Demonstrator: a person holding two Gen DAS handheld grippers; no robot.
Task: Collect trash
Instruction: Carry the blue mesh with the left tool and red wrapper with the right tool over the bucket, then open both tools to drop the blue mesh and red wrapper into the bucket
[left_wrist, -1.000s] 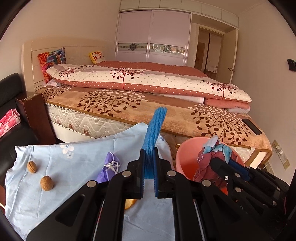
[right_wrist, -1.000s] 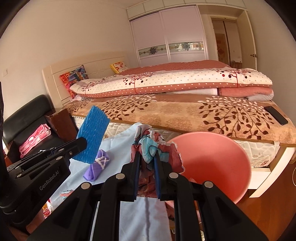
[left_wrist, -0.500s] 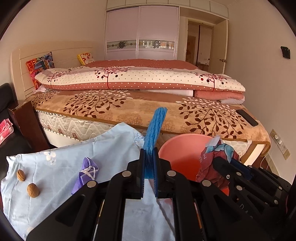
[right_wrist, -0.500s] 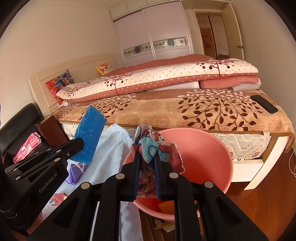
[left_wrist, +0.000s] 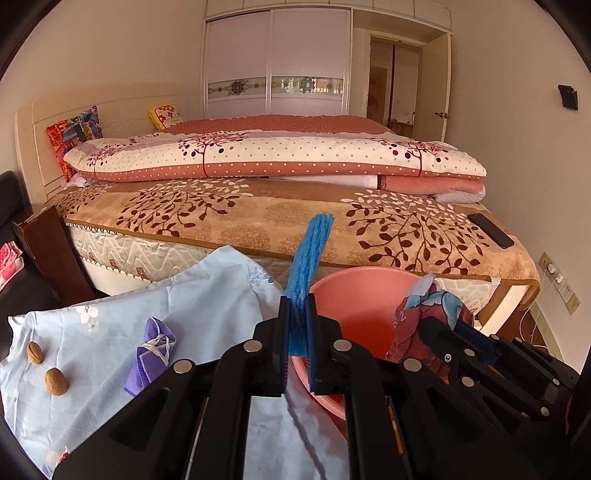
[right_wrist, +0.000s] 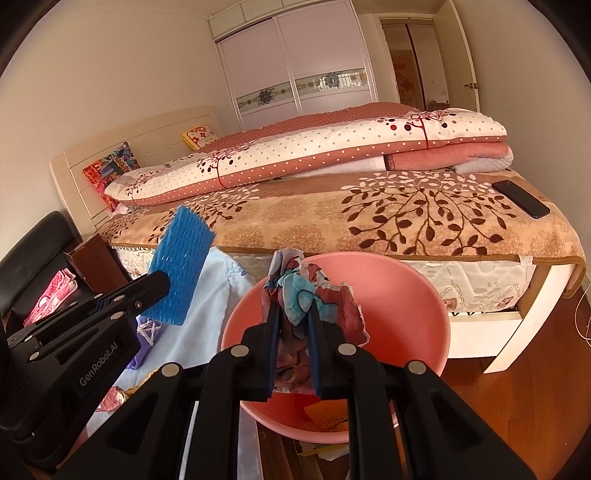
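My left gripper (left_wrist: 297, 306) is shut on a blue foam net sleeve (left_wrist: 309, 258), held upright at the left rim of the pink plastic basin (left_wrist: 354, 295); the sleeve also shows in the right wrist view (right_wrist: 181, 269). My right gripper (right_wrist: 293, 314) is shut on a crumpled red and blue wrapper (right_wrist: 306, 295), held over the pink basin (right_wrist: 413, 295); the wrapper also shows in the left wrist view (left_wrist: 432, 314). Some orange trash (right_wrist: 325, 413) lies in the basin's bottom.
A light blue cloth (left_wrist: 110, 332) covers the table, with a purple face mask (left_wrist: 151, 350) and two walnuts (left_wrist: 55, 376) on it. A bed (left_wrist: 295, 206) with folded quilts stands behind. A black phone (right_wrist: 521, 199) lies on the bed. Wooden floor (right_wrist: 517, 406) is at the right.
Both grippers have moved right with their loads. The wrapper is now over the basin and the blue sleeve is at the basin's left rim.
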